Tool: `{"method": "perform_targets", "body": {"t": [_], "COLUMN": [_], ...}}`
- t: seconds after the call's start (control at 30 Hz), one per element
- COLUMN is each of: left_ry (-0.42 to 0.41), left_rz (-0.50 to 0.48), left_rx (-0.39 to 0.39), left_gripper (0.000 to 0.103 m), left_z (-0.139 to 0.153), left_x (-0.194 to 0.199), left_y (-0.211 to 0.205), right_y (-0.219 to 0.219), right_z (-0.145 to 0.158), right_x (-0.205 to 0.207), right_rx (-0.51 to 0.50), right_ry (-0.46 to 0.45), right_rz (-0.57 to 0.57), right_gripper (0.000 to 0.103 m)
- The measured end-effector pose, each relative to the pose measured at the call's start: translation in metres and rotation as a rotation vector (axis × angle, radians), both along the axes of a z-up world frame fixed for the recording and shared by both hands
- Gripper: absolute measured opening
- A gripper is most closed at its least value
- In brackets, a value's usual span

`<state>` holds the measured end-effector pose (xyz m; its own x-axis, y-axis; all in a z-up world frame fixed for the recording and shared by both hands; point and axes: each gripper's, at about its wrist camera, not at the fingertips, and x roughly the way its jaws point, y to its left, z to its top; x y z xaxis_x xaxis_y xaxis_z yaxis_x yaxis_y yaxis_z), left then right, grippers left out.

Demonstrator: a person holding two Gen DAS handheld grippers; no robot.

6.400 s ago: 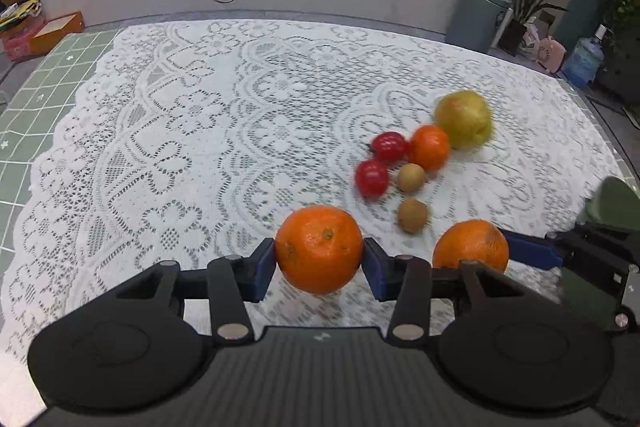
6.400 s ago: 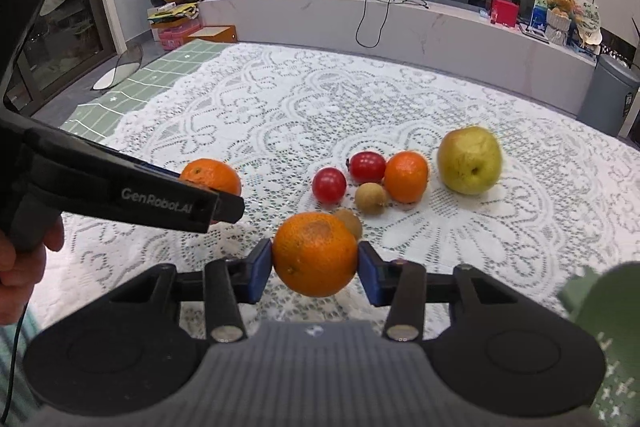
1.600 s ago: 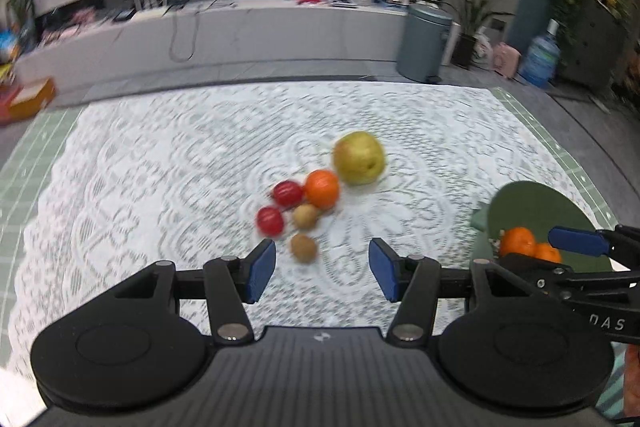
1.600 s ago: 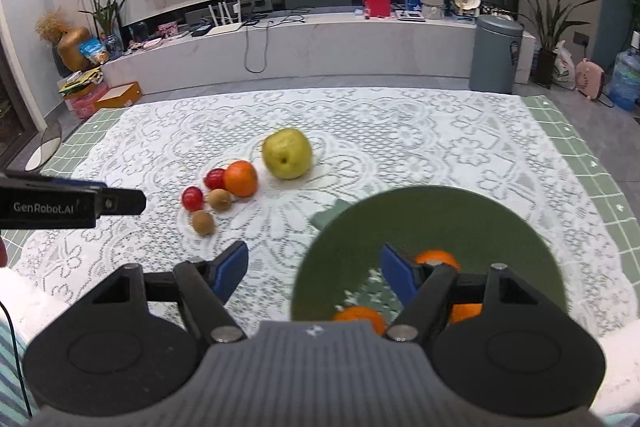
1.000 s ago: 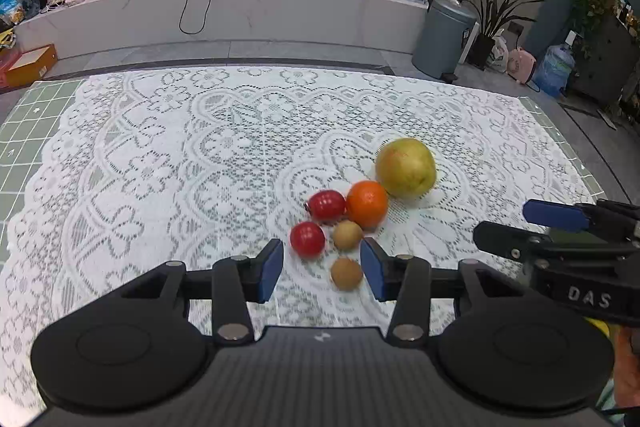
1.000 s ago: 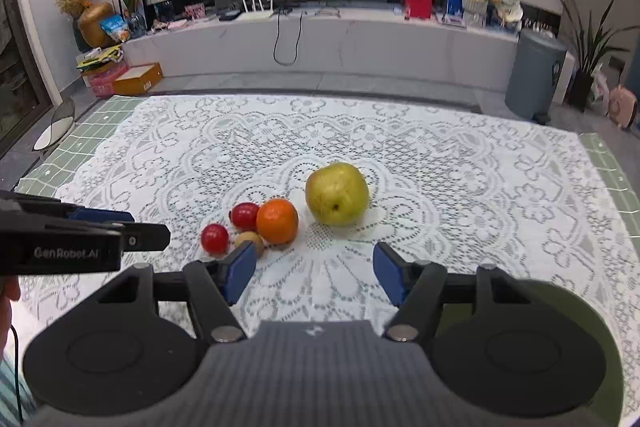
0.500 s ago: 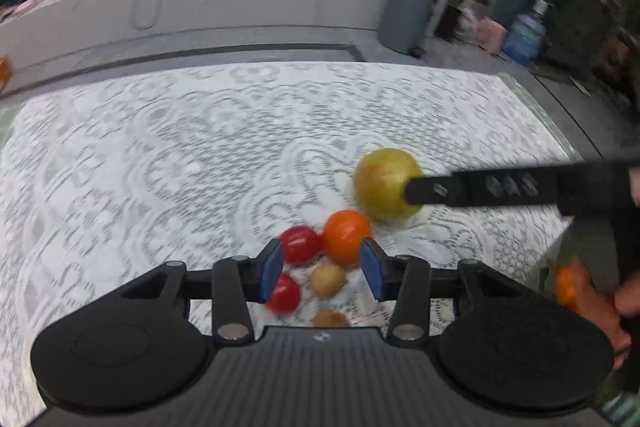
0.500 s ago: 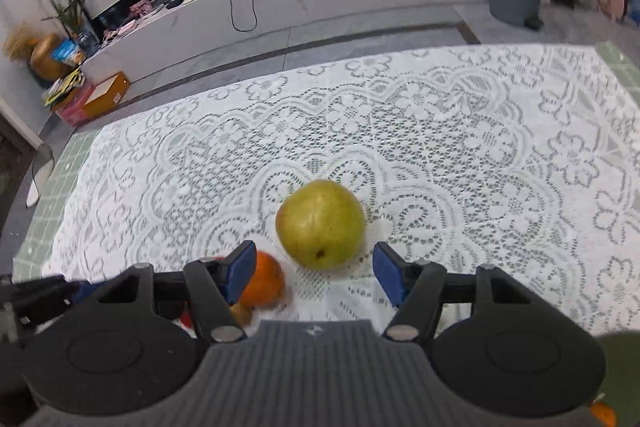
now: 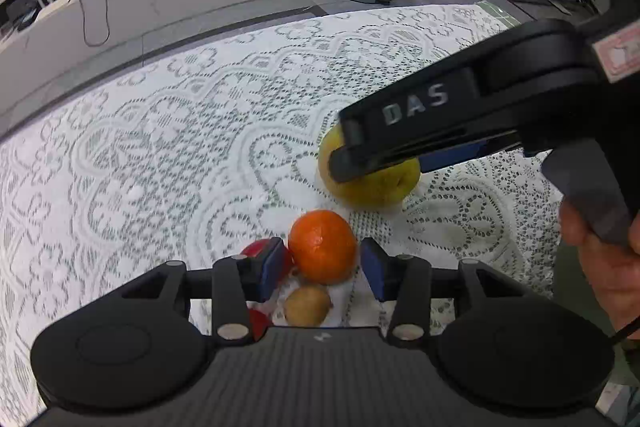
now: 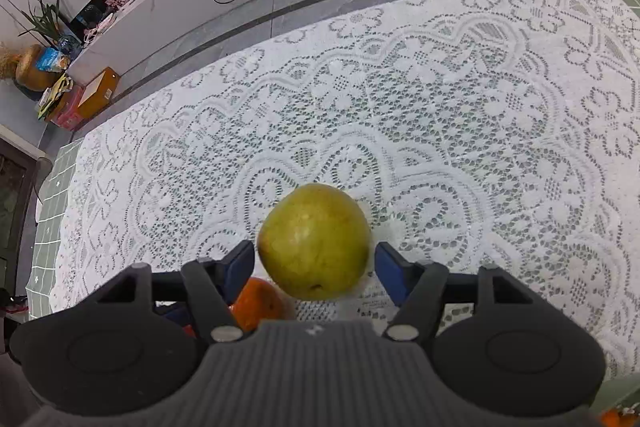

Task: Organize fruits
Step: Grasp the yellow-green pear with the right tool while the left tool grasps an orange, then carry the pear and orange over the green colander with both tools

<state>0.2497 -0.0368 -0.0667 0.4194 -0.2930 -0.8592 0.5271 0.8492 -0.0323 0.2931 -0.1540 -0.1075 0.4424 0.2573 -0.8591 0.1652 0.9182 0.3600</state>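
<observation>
Both claws dropped closer: our left claw (image 9: 322, 269) gapes around the orange (image 9: 322, 246), right claw (image 10: 314, 269) gapes around the pear (image 10: 314, 239)

Round yellow-green pear (image 10: 314, 241) sits between the right jaws, untouched. Round orange mandarin (image 9: 322, 247) sits between the left jaws. Small brown kiwi (image 9: 307, 305) lies just behind it.

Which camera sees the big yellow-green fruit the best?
The right wrist camera. There the big yellow-green fruit sits whole and unblocked between the open fingers of the right gripper, on the lace cloth. In the left wrist view the same fruit is half hidden behind the right gripper's black finger.
</observation>
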Motion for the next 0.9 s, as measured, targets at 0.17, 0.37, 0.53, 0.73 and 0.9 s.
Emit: {"method": "perform_targets", "body": {"t": [0.17,0.37,0.53,0.73,0.9], "left_ry": [-0.015,-0.059,-0.087,-0.088,-0.095], "left_rz": [-0.033,-0.076,-0.104,-0.106,-0.089], "left_rx": [0.064,0.144,0.188,0.192,0.183], "left_gripper": [0.054,0.054,0.054,0.046,0.045], "left_z": [0.001,-0.005,-0.009,-0.011,-0.011], "left_x": [0.002,-0.002,-0.006,-0.005,-0.005], "left_y": [-0.012,-0.027,-0.033,-0.034,-0.035], "right_y": [-0.002,-0.002,-0.004,-0.007,-0.012], "right_z": [-0.007,-0.017,-0.018,-0.018,-0.014], "right_x": [0.003,0.005,0.005,0.001,-0.006], "right_rx": [0.033,0.062,0.082,0.095,0.097], "right_ry": [0.019,0.032,0.030,0.026,0.018], "right_rz": [-0.011,-0.019,-0.016,-0.022,-0.032], "right_gripper": [0.068,0.066,0.064,0.063,0.063]}}
